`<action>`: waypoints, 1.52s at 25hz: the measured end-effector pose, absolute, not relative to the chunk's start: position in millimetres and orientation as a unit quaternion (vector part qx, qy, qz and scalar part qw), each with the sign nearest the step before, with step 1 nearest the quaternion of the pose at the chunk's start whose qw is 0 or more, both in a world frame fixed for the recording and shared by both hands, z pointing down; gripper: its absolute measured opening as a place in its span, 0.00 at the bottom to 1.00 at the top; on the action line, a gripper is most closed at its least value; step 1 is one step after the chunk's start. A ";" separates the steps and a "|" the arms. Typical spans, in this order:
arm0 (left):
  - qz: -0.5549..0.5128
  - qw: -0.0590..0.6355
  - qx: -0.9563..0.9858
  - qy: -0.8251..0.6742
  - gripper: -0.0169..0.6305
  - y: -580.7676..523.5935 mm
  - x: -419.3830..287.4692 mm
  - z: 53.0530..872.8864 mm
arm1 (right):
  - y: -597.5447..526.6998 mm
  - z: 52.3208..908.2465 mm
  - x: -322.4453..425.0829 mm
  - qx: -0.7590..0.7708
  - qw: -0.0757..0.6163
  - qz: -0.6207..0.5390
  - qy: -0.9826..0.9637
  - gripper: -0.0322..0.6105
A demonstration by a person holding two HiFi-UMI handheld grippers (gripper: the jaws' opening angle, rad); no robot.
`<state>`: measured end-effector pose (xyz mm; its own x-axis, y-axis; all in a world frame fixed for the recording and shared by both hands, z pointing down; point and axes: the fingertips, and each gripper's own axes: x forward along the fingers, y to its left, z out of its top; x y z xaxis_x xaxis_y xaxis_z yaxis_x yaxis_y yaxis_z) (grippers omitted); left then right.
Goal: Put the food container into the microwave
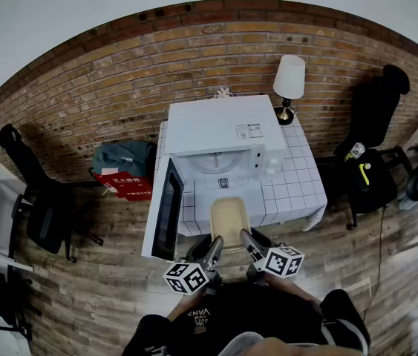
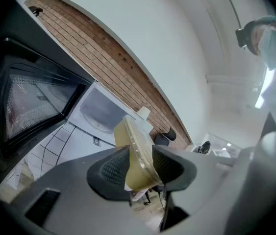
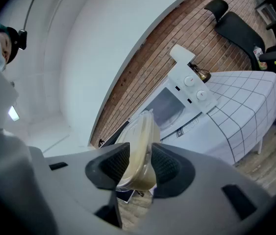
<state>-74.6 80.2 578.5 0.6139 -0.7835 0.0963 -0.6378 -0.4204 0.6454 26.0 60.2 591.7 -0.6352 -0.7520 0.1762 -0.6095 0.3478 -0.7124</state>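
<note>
At the white checked table [image 1: 298, 178], before the microwave [image 1: 220, 133] with its door swung wide, a tan lidded food container [image 1: 228, 219] is held in the air just short of the cavity. It looks a light, thin plastic tub, apt to flex or slip, best taken by its rim. The left gripper [image 2: 138, 168] and right gripper [image 3: 140, 165], side by side and nearly level, each clamp its near rim.

A white lamp [image 1: 289, 78] stands on the checked table [image 1: 299, 178] before a brick wall [image 1: 119, 87].
</note>
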 end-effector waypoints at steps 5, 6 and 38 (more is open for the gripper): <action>-0.114 0.329 0.839 -0.418 0.26 81.6 -81.3 578.4 | 60.0 587.4 18.7 -0.419 0.113 -0.381 0.816 0.25; -0.112 0.330 0.841 -0.415 0.26 82.7 -82.4 579.3 | 60.8 587.6 17.6 -0.421 0.114 -0.379 0.816 0.25; -0.108 0.344 0.829 -0.428 0.26 15.1 -65.7 586.6 | -13.8 594.6 32.7 -0.415 0.104 -0.394 0.813 0.25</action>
